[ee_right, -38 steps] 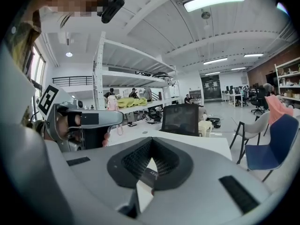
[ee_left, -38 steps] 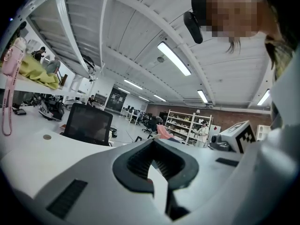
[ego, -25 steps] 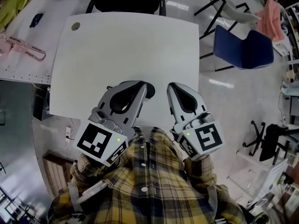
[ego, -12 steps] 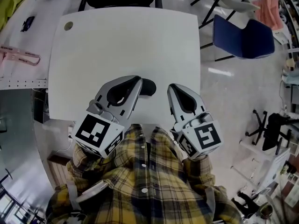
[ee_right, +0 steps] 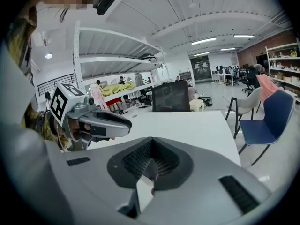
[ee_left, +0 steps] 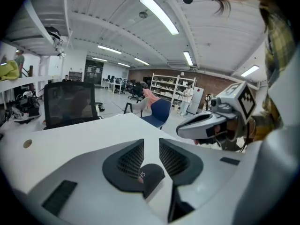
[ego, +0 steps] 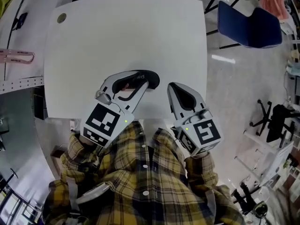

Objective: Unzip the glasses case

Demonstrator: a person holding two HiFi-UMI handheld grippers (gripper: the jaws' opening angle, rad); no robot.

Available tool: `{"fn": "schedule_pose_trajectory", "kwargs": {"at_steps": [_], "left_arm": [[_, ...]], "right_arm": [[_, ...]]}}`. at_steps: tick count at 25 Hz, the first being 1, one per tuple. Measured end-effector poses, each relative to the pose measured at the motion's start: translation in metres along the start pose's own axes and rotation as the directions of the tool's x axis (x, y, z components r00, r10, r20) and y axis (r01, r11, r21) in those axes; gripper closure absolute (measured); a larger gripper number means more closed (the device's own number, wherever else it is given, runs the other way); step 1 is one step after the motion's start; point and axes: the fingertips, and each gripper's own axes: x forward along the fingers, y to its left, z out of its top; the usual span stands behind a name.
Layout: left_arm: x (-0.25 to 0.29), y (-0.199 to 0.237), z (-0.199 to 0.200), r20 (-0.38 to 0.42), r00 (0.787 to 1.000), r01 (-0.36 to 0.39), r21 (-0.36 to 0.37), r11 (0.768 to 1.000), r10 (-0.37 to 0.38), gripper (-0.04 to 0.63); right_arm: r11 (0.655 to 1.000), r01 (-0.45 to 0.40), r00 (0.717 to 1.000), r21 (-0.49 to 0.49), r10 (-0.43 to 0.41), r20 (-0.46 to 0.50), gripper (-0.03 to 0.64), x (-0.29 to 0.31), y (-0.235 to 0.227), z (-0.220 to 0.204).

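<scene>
Lying on the white table close to its near edge, about midway along it, the dark glasses case is an oval shape with pale lettering on its top. The left gripper reaches over that edge and slants down onto the case. Its jaws have just been opening and now stand a little apart, with the rounded end of the case showing in the gap between the ribbed pads, which do not clamp it. The zip cannot be made out. The right gripper hangs just beside the left one, over the same near edge and clear of the case, its jaws pressed together with nothing between them. Each gripper carries a marker cube at its rear, close to the person's yellow plaid shirt. A small round cap sits in the table's far left corner. Beyond the far right corner a blue chair stands on the pale floor, and a black office chair stands at the far edge
</scene>
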Motion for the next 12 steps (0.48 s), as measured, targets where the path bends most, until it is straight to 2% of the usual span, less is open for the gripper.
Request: {"fn": "schedule_pose_trajectory", "kwargs": {"at_steps": [3,6,8,12], "left_arm": [[0.014,-0.001,-0.024,-0.107,0.994,0.043,0.105,0.994,-0.032,0.473],[0.03,0.0,-0.052,-0.214,0.976,0.1,0.229,0.968,-0.05,0.418],[0.039,-0.003,-0.066,-0.279,0.957,0.153,0.27,0.951,-0.075,0.38],[0.053,-0.006,-0.085,-0.365,0.925,0.225,0.307,0.925,-0.104,0.35]], "right_arm": [[0.999,0.005,0.998,0.034,-0.003,-0.06,0.617,0.001,-0.002,-0.021],[0.999,-0.011,0.998,0.033,0.013,-0.063,0.618,0.007,-0.005,-0.037],[0.999,-0.019,0.997,0.039,0.022,-0.08,0.618,0.008,-0.008,-0.048],[0.998,-0.026,0.993,0.054,0.032,-0.113,0.618,0.009,-0.013,-0.067]]}}
